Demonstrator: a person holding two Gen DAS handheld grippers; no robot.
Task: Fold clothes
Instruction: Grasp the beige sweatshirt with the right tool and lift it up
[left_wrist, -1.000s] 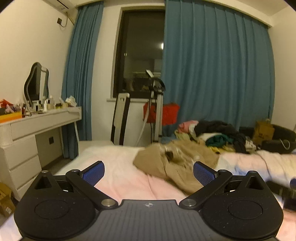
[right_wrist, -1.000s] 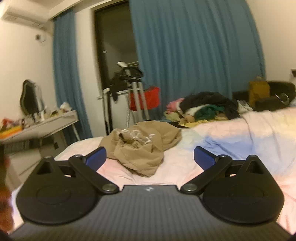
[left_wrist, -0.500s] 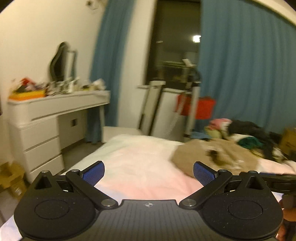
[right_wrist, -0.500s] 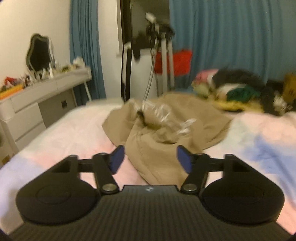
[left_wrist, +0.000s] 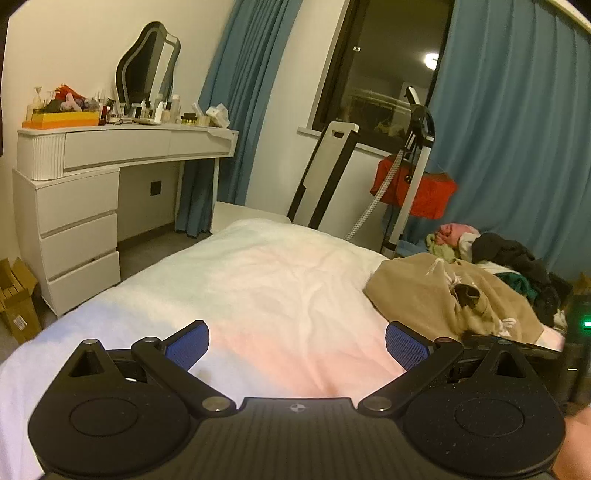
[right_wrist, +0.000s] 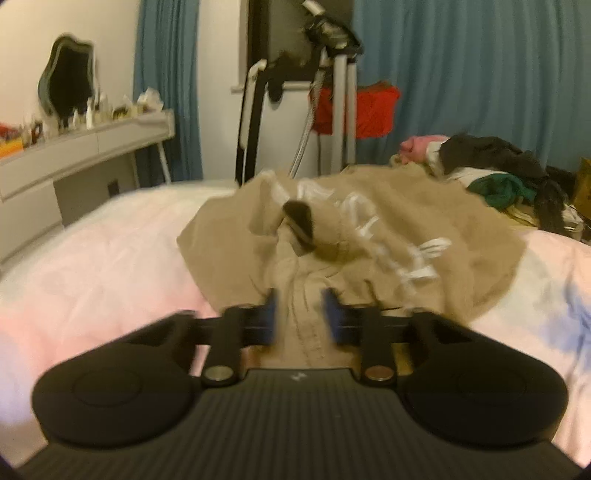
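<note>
A crumpled tan garment with white lettering (right_wrist: 388, 236) lies on the bed; in the left wrist view it (left_wrist: 436, 291) is at the right. My right gripper (right_wrist: 301, 314) is at the garment's near edge, with a fold of tan cloth between its narrowed jaws; the view is blurred and a small gap still shows. My left gripper (left_wrist: 297, 341) is open and empty, over bare pink-white bedding (left_wrist: 258, 288), well left of the garment.
A pile of mixed clothes (right_wrist: 491, 166) sits at the far right of the bed. A white dresser with a mirror (left_wrist: 81, 192) stands to the left. A garment steamer stand (left_wrist: 410, 177) and blue curtains are behind the bed.
My right gripper has moved forward onto the tan garment and its jaws have closed in around a fold. My left gripper has swung left, away from the garment, staying open.
</note>
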